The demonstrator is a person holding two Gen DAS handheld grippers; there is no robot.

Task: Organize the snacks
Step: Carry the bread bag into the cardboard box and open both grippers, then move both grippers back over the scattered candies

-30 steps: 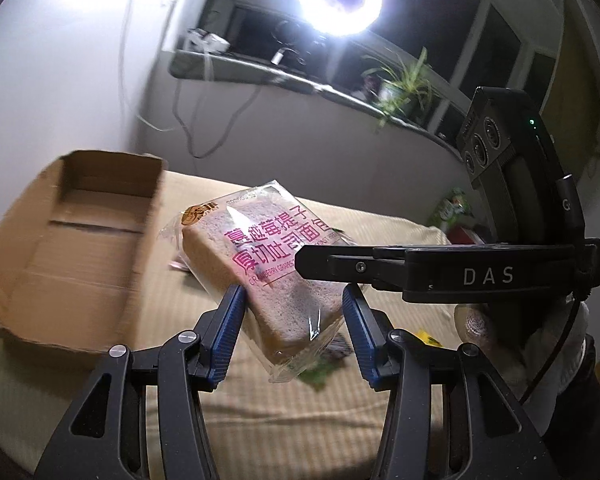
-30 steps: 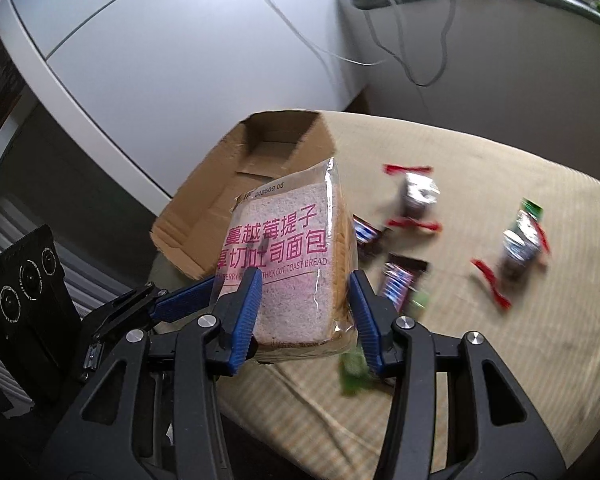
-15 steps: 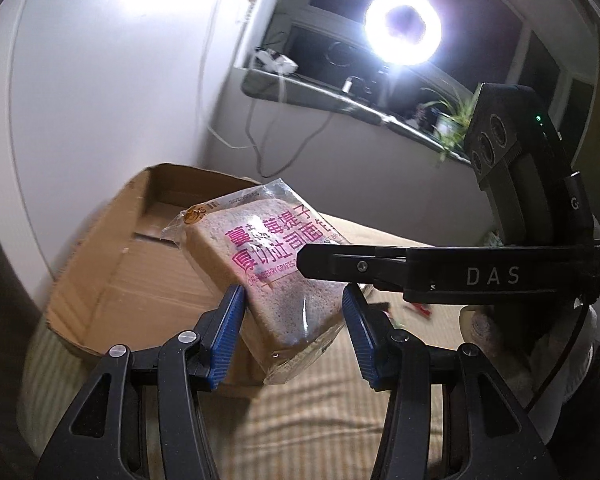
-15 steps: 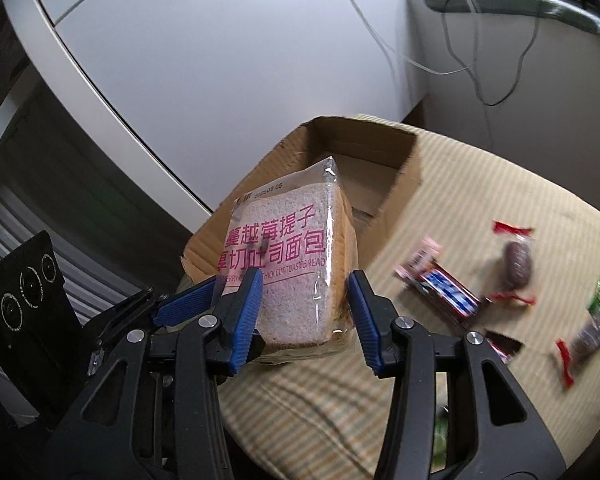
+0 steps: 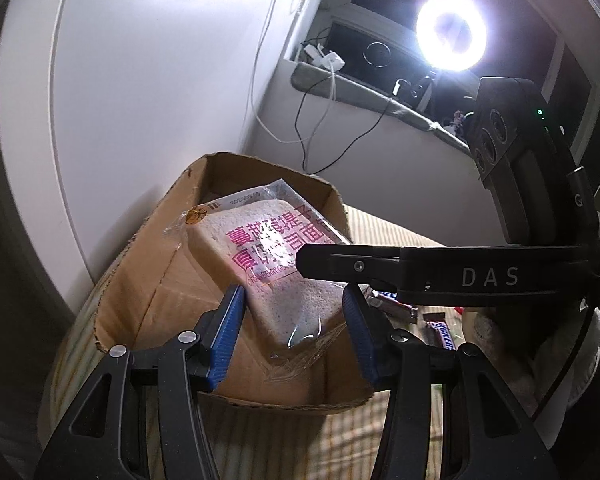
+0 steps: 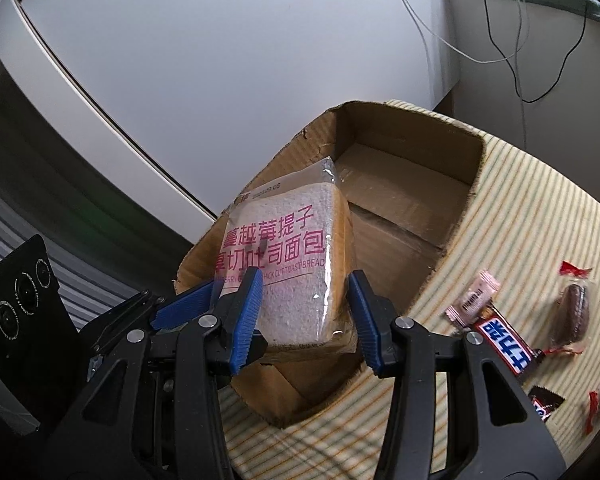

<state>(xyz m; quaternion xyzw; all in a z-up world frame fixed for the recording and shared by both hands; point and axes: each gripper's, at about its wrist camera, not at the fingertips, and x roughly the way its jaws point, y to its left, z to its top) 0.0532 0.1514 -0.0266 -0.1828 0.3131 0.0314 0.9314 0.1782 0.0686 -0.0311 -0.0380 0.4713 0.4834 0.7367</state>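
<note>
Both grippers are on the same item: the bagged toast loaf (image 6: 288,272). From the right wrist view my right gripper (image 6: 304,312) has its blue pads on the two broad sides of the loaf at its near, lower end, partly closed and pinching it. In the left wrist view my left gripper (image 5: 294,334) straddles the same end, and its pads look closed on the loaf's edges and wrapper (contact on the right pad is hard to confirm through the plastic glare).

What matters is loaf versus cardboard box (image 6: 416,216). The loaf hangs in the air over the box's near end, tilted, its long axis running from the pads up and away toward the box's far wall. Its low end is above the near rim, not yet on the box floor, I'd say.

The box's length runs the same way as the loaf, so I judge no rotation is needed, just lower and lay it flat. Neither hand is nearer; they share the grip. I'd release both together.

Loose snacks (a Snickers bar (image 6: 504,344) among them) lie on the striped cloth (image 6: 540,208) to the right, well apart from the box.
</note>
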